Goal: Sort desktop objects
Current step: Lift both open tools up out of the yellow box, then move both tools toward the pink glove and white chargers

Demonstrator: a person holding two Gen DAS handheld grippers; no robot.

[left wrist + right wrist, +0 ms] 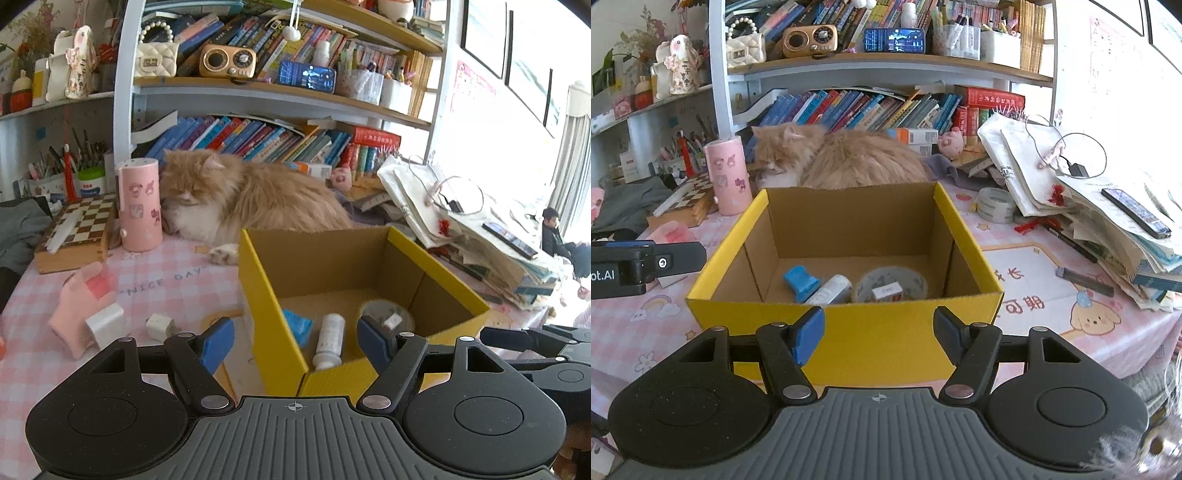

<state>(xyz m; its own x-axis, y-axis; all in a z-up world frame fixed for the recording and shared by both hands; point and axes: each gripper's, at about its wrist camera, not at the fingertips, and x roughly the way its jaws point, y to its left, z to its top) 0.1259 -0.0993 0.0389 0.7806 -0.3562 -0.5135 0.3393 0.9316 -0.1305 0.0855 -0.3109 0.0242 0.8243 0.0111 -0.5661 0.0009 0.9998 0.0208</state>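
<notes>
Left wrist view: we see the left gripper open and empty at the box corner; right gripper likewise open, empty. Inside: bottle, tape roll. Beyond, left, on the cloth, the white block looks light, stiff; we judge a flat-side pinch best.

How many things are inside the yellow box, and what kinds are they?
Inside the yellow box:
Blue block: 1
White bottle, lying on its side: 1
Tape roll: 1
Small white piece sitting inside the tape roll: 1
Total: 4
</notes>
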